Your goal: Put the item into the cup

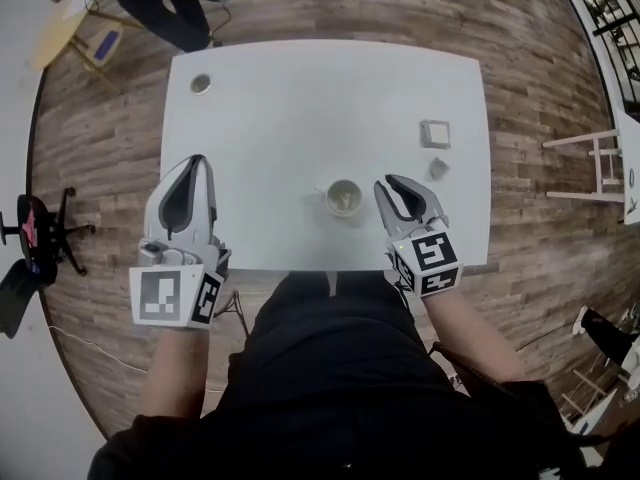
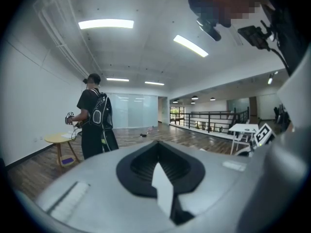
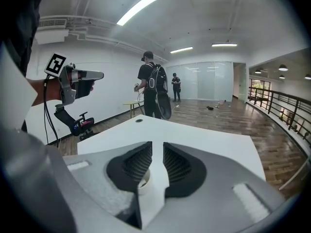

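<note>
The cup (image 1: 329, 205) stands on the table (image 1: 300, 118), close to the near edge and about halfway along it. There seems to be something pale inside the cup, but it is too small to be sure. A little grey item (image 1: 438, 168) lies out on the table, toward the right edge and well apart from the cup. A white square thing (image 1: 435, 133) sits just behind it. So it looks like the job is not finished: the grey item has to be picked up and dropped in the cup. The right gripper (image 1: 390, 182) is over the near edge, just to the right of the cup. Its fingers are a little way apart, with a thin gap between them. Nothing is in that gap, and they touch nothing. The left gripper (image 1: 196, 163) is by the table's near left corner. Its fingers are pressed together and hold nothing.
</note>
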